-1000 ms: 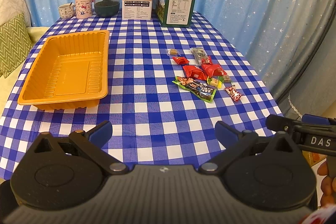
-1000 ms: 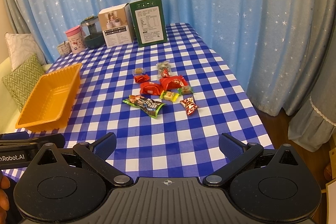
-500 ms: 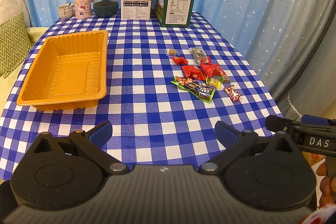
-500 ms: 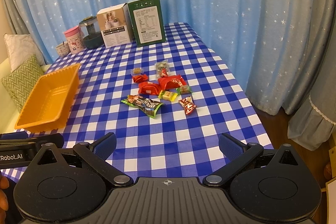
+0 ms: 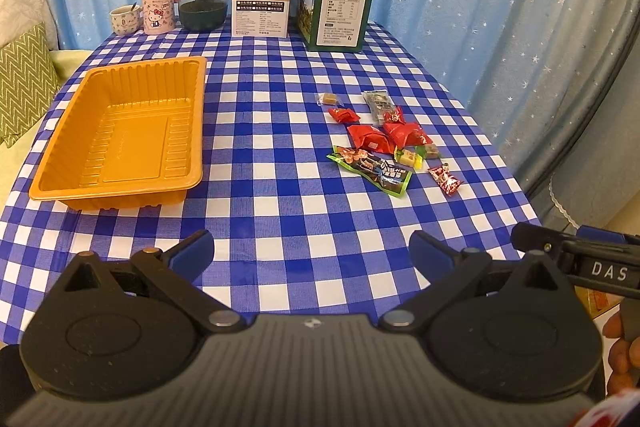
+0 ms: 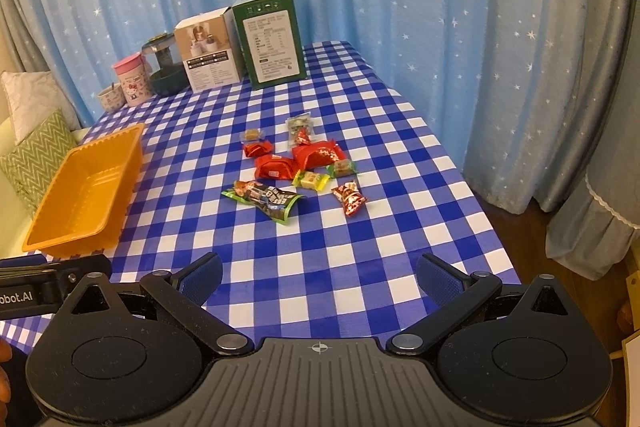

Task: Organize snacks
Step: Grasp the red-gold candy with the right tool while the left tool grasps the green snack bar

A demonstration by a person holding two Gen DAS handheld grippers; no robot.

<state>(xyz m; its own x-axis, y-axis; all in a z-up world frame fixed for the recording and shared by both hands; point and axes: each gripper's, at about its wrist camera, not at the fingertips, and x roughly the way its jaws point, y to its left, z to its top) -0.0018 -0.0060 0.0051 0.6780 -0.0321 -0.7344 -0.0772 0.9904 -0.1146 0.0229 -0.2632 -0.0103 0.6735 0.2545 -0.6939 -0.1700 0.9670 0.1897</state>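
Both tongs hung wide open and empty: left gripper, right gripper. The snack pile sat mid-frame dead ahead of the right one, so it was probably nearer. The orange tray, left of frame, held nothing.

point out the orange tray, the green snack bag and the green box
orange tray (image 5: 120, 131), left wrist view, on its bare floor
green snack bag (image 6: 266, 199), right wrist view, middle of the wrapper
green box (image 5: 340, 7), left wrist view, on its white label panel
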